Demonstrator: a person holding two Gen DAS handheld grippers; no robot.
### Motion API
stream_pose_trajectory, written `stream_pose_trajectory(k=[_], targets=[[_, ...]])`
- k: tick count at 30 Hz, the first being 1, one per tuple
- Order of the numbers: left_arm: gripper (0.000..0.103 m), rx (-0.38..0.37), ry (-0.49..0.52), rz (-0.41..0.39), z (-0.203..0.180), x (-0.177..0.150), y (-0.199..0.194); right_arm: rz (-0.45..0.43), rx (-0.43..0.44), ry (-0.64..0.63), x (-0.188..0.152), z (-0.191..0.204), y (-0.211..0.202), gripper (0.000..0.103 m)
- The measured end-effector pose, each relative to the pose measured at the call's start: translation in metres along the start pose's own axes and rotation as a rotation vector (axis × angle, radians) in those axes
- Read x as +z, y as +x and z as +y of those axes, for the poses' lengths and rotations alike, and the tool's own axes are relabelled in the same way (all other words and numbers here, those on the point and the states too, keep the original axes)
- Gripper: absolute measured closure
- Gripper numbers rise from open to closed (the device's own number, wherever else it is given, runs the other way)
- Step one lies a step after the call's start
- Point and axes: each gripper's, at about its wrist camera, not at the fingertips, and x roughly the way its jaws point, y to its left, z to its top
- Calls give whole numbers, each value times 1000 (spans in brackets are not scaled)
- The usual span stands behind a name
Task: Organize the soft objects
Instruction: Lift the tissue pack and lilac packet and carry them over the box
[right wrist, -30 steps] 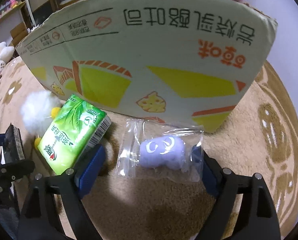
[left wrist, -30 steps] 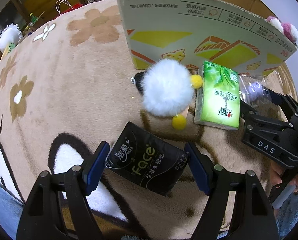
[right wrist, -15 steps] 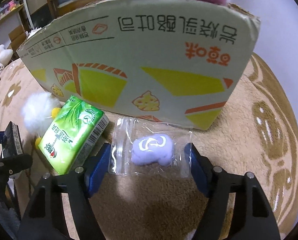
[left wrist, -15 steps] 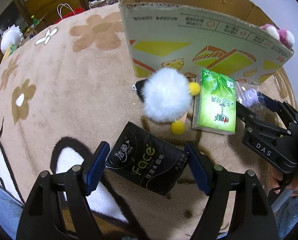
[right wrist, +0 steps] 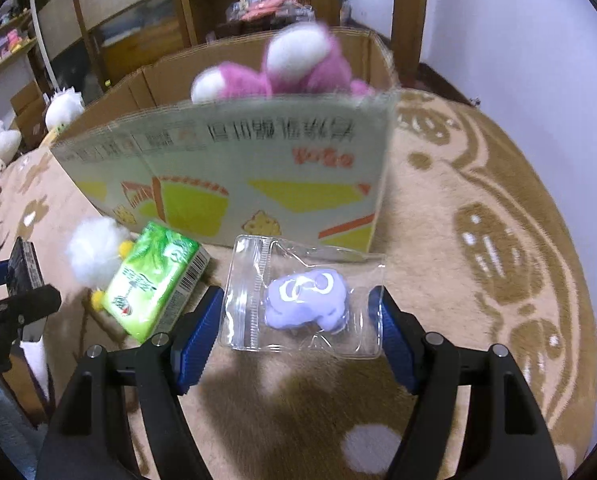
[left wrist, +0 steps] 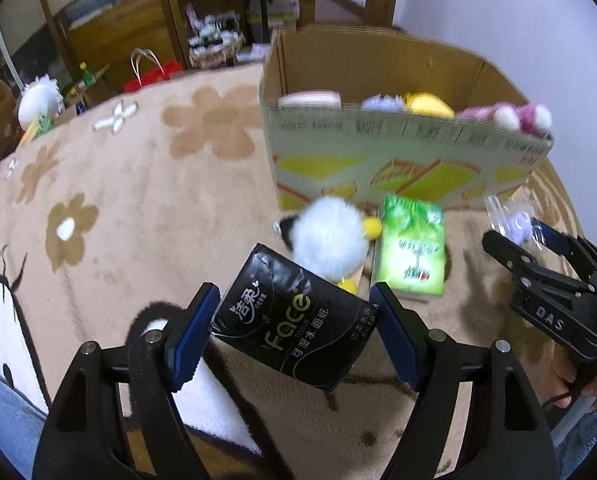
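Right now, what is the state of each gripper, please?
Left gripper: shut on the black Face tissue pack, lifted.
Right gripper: shut on the clear zip bag with a purple toy.

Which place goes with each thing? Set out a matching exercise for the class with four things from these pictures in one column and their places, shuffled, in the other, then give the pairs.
Things
1. black tissue pack
2. green tissue pack
3. pink plush toy
4. clear bag with a purple toy

Places
A. inside the cardboard box
B. between the fingers of the left hand-held gripper
C. between the fingers of the right hand-held gripper
D. on the blanket, beside the white fluffy toy

Pairs: 1-B, 2-D, 3-A, 4-C
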Motion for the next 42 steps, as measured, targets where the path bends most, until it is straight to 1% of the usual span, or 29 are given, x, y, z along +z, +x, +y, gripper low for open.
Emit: stream_pose_trajectory(k=[5,10,17,22,28,33,36,42], targets=[[27,1,-1,-121,-4,4,-28,-74,10,-11,2,-2,-37,26],[27,13,6,-248,-9,6,-53,-154,-1,-20,13,4,-65,26],[27,2,-4,-366,-7,22,-72,-262,-13,-47,29,4,-93,26],[27,7,33,-457,-14,35,-83,-322,-26,-58,43,2,-107,26],[27,5,60,-522,-18,45,-82,-355,-38,-55,60,1,-108,26],[27,9,64,-527,-15,60,-70,-370,-57,-60,69,3,-105,26],[27,19,75,-549,-13,69,-67,-380,-65,-63,74,4,-102,26],[26,6,74,-559,-12,88,-61,-402,-103,-53,82,9,-96,26]])
